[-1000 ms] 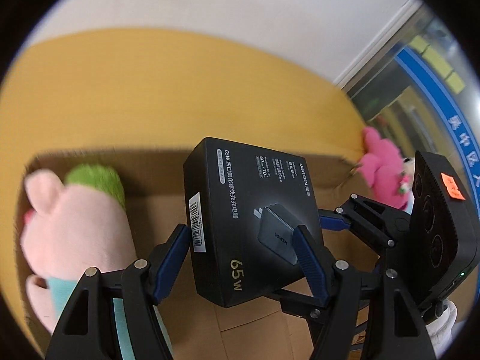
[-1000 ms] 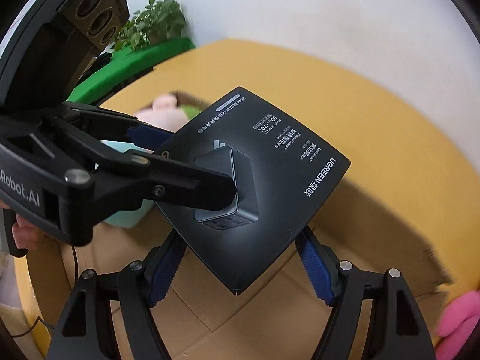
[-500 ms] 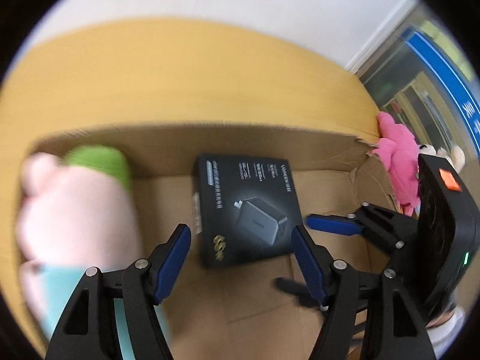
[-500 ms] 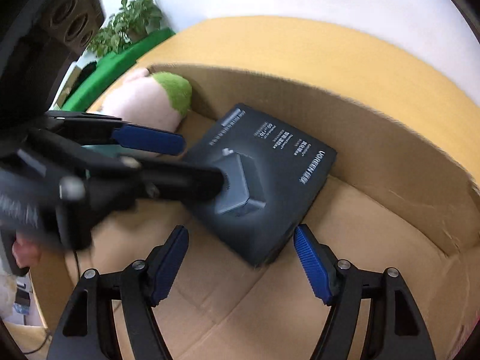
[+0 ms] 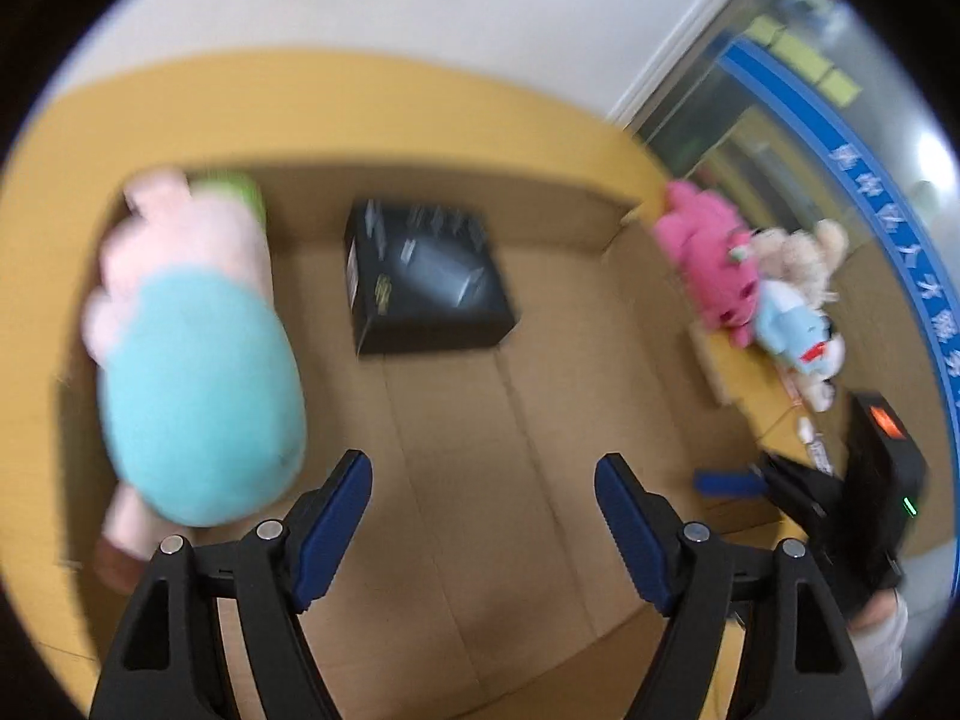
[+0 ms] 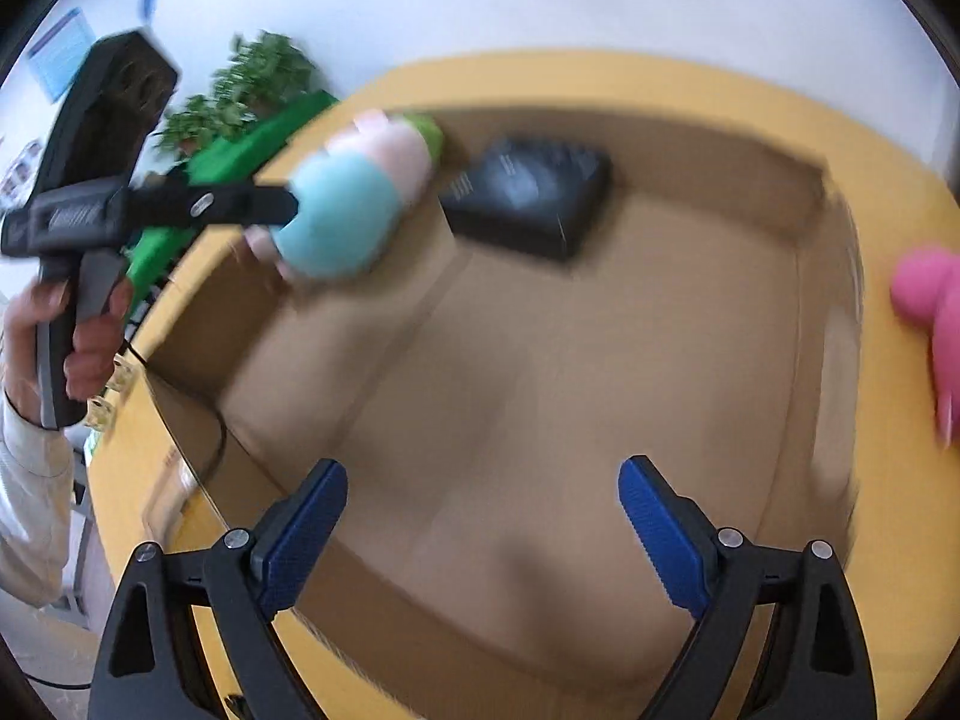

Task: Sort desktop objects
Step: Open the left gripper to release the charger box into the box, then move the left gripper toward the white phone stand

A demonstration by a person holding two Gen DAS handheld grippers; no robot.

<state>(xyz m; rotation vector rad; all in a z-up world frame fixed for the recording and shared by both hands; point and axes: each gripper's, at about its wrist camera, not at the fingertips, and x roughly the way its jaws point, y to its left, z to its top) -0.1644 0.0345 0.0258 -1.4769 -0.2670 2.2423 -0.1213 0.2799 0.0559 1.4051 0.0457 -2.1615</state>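
A black charger box (image 5: 423, 279) lies flat on the floor of an open cardboard box (image 5: 480, 450), near its far wall; it also shows in the right wrist view (image 6: 528, 195). A pink and teal plush toy (image 5: 192, 372) lies in the box's left part, also seen in the right wrist view (image 6: 354, 204). My left gripper (image 5: 483, 516) is open and empty, above the box floor. My right gripper (image 6: 483, 516) is open and empty, also above the box.
Outside the box on the yellow table (image 5: 360, 102), a pink plush (image 5: 708, 258), a beige plush (image 5: 798, 252) and a blue plush (image 5: 798, 336) lie at the right. The cardboard box wall (image 6: 660, 138) rises at the far side. A green planter (image 6: 240, 150) stands at the left.
The charger box was held between both grippers above the carton; it was let go and now lies on the carton floor. Both grippers have pulled back and up, open.
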